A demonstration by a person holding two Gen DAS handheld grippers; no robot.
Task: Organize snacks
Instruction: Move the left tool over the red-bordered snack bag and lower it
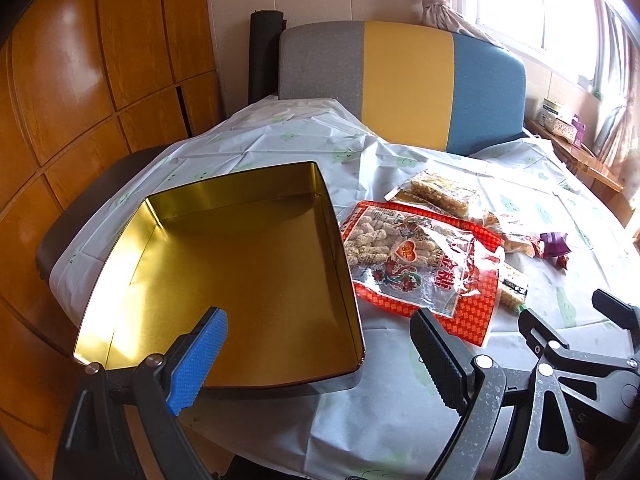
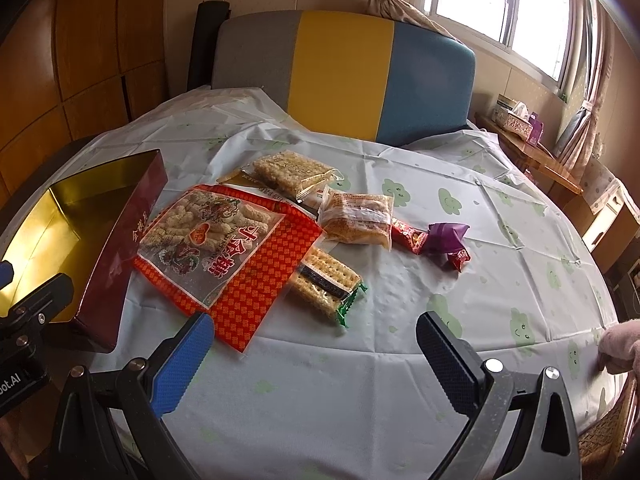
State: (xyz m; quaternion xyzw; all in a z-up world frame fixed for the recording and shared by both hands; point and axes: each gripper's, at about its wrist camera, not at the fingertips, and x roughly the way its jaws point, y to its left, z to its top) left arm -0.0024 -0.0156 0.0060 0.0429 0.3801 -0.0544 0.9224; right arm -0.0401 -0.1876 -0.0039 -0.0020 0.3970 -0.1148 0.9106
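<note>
Pretty much nothing sorted yet: the gold tin (image 1: 240,264) at centre-left of the left view sits empty, and the snacks (image 2: 256,236) all lie on the table (image 2: 400,360) mid-frame. Left tongs (image 1: 320,356) and right tongs (image 2: 316,360) are both spread, holding nothing.

We see big red Chinese letters on the red snack bag (image 2: 224,256), gold Chinese letters on the dark red tin (image 2: 120,248), "bot.AI" on the left tongs' black body (image 2: 12,382).
</note>
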